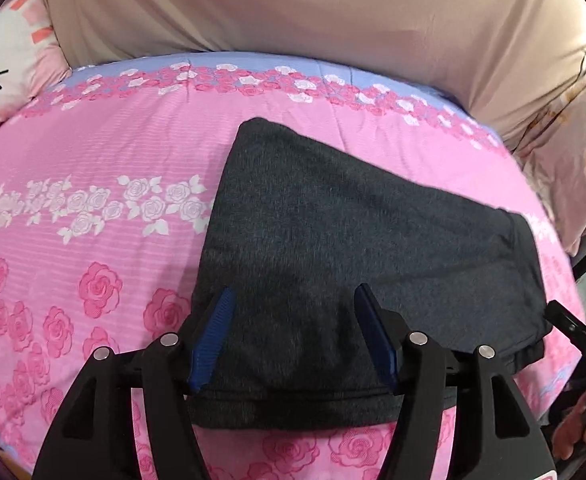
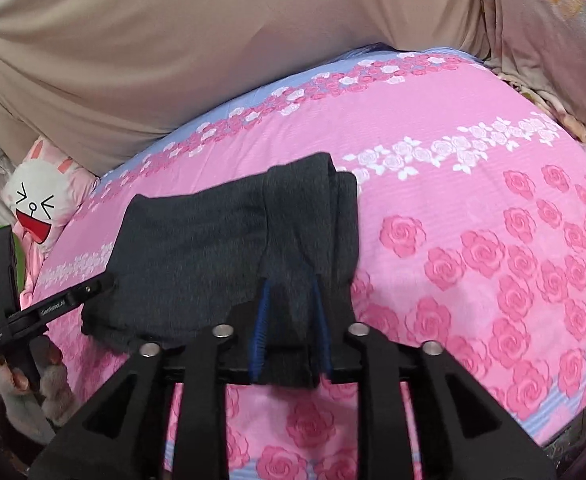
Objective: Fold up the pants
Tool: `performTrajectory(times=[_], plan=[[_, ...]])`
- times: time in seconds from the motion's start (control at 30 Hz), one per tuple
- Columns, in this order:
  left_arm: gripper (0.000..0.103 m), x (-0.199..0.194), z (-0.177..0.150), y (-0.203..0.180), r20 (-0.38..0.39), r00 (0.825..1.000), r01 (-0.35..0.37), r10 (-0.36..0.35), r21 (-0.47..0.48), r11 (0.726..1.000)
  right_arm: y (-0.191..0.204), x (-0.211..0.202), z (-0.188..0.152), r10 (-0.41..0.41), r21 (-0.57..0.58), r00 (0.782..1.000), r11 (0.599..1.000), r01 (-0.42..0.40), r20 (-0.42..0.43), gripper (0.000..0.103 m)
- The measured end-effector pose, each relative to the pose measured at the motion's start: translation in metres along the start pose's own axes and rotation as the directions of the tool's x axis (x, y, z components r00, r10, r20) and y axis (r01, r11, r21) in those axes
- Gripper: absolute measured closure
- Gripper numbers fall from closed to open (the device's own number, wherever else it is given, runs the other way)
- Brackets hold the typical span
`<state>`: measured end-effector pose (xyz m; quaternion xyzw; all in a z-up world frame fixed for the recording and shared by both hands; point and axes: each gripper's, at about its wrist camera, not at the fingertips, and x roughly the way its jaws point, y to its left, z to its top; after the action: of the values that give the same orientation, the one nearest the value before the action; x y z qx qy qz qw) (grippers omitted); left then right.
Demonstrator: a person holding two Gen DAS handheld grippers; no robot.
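The dark grey pants (image 1: 333, 248) are seen folded into a compact stack, laid flat on the pink rose-print bedspread (image 1: 93, 208) near its front edge. The knit cloth is judged soft, light and limp, likely to sag and slide apart unless taken at the layered hems or folded edges. The left gripper (image 1: 293, 300) is held over the near edge with jaws spread and nothing pressed. In the right gripper (image 2: 291, 280) cloth lies between the jaws; whether it is pinched cannot be told. A cartoon bunny pillow (image 2: 49, 196) lies at the bed's side.
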<state>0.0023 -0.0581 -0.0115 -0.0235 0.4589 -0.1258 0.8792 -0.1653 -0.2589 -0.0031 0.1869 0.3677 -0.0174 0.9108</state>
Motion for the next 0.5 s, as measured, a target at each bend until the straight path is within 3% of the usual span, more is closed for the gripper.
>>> performTrajectory(times=[0.03,0.27,0.43,0.5], plan=[[0.042,0.0,-0.001,-0.001,-0.003,1.0,-0.005,0.005,0.0,1.0,0.001,0.003,-0.004,-0.027,-0.001,1.0,1.0,0.027,-0.014,0.053],[0.041,-0.005,-0.007,0.003,-0.013,1.0,-0.014,0.013,-0.018,1.0,-0.002,0.007,-0.018,-0.026,0.019,1.0,0.999,0.026,0.0,0.055],[0.038,-0.02,-0.013,0.03,0.002,0.996,0.093,-0.094,-0.143,0.985,-0.005,-0.011,-0.019,0.067,0.068,0.998,0.995,-0.068,0.021,0.054],[0.038,-0.017,-0.015,0.039,-0.016,0.994,0.101,-0.106,-0.17,0.98,-0.002,-0.008,-0.02,0.103,0.063,0.995,0.993,-0.103,0.005,0.054]])
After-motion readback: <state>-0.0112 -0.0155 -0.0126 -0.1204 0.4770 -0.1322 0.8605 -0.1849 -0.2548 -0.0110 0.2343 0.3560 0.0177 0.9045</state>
